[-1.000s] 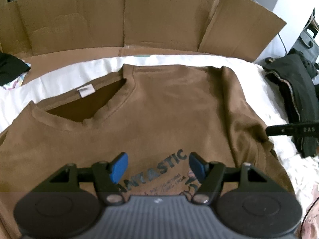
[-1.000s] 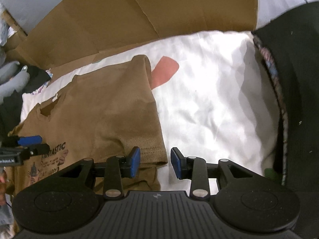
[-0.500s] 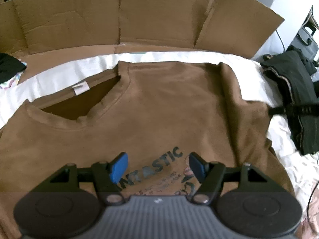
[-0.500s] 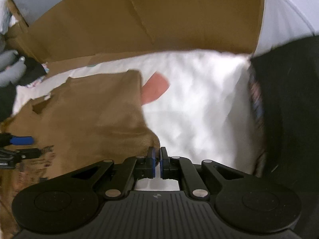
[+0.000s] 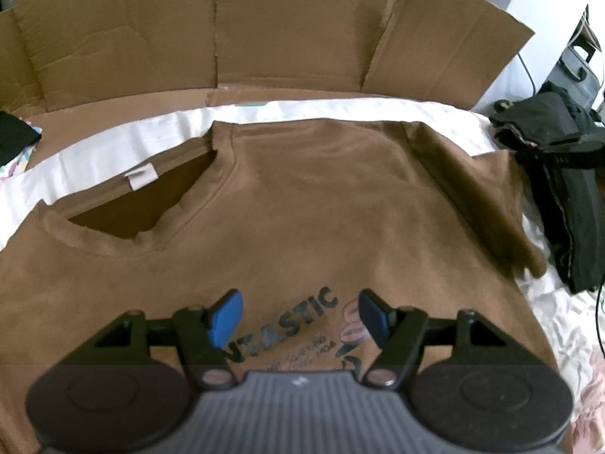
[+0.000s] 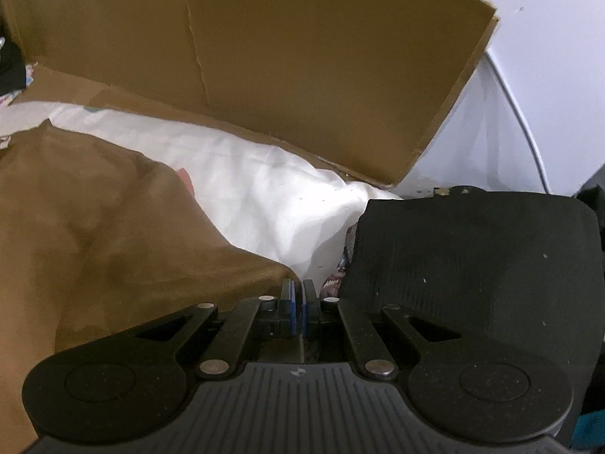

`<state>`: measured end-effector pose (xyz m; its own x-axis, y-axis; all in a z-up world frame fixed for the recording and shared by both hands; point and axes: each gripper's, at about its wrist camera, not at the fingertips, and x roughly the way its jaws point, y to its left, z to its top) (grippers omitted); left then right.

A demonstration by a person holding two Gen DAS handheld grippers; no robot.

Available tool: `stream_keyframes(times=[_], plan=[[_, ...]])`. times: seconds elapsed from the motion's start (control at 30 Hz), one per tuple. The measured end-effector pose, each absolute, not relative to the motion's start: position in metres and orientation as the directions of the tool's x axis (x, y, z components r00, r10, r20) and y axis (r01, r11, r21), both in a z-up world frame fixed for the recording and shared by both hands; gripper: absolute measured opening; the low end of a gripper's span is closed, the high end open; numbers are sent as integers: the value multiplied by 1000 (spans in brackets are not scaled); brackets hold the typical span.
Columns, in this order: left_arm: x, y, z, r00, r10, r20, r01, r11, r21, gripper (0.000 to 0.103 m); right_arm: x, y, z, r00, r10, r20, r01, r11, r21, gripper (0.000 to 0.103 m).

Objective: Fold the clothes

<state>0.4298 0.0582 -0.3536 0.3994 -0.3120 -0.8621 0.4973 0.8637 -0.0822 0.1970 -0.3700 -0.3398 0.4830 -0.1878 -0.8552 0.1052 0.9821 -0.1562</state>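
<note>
Matt brown cloth, softly napped, on the T-shirt; crinkled white fabric on the bedsheet; dull, creased cardboard at the frame's top; ribbed black, possibly knitted, garment at right.

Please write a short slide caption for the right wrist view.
Right claw shut on the sleeve of the brown T-shirt, lifting it off the white sheet.

A brown cotton T-shirt with dark printed lettering lies front-up on a white sheet. The left gripper hovers over the print, blue-padded jaws wide apart. Far behind stands brown cardboard; dark folded clothes lie right.
</note>
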Motion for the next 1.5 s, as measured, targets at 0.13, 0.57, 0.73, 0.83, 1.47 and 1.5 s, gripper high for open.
stream_keyframes(times=[0.13,0.57,0.73,0.83,1.47,1.5], plan=[[433,55,-354,399,-315,-861,503,861,-82,71,205,-376,-350,445,-221,-868,80,975,-208,2],[450,17,-358,405,-347,-846,594,803,-45,71,232,-402,-357,425,-324,-845,101,945,-312,1],[458,-13,-356,383,-385,-840,668,743,-36,71,242,-407,-369,395,-342,-853,54,935,-350,2],[462,-34,-358,379,-397,-836,719,695,-4,71,243,-409,-373,379,-335,-862,44,938,-345,5],[511,-123,-365,355,-428,-831,791,611,23,39,165,-378,-305,542,-154,-826,150,985,-85,26],[513,-126,-367,352,-426,-834,793,609,23,39,157,-373,-305,542,-151,-827,148,985,-83,26]])
